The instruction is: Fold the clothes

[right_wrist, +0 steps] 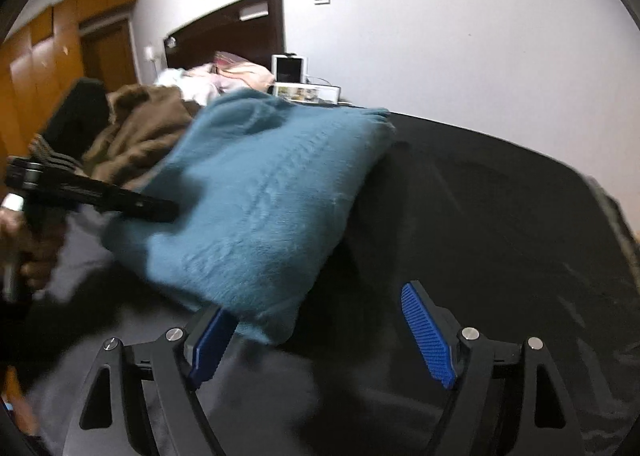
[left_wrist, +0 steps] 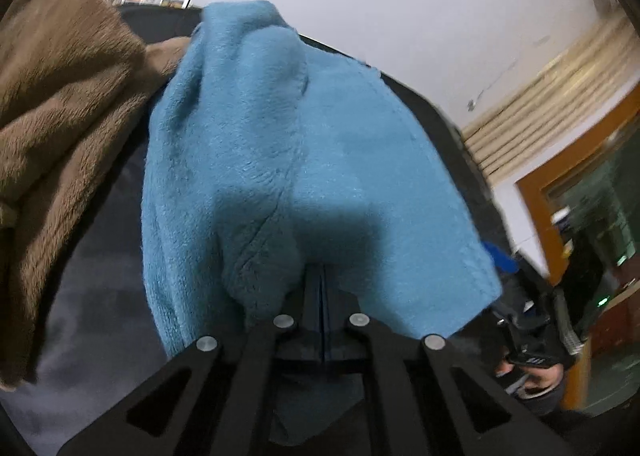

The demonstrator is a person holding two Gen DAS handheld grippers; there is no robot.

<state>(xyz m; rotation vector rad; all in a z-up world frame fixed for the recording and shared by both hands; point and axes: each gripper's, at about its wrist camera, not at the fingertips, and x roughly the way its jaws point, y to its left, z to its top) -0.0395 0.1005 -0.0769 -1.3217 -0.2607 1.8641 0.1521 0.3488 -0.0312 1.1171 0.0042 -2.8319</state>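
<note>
Between left gripper [left_wrist: 322, 288] fingers, blue garment [left_wrist: 280, 160] edge, pinched

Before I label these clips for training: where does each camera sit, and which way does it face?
Left wrist: on the left gripper, looking along its shut fingers into the blue garment; the person's right hand shows at lower right.
Right wrist: on the right gripper, jaws open, facing the bed; the left gripper shows at the left.
Shared: blue garment, brown garment.
</note>
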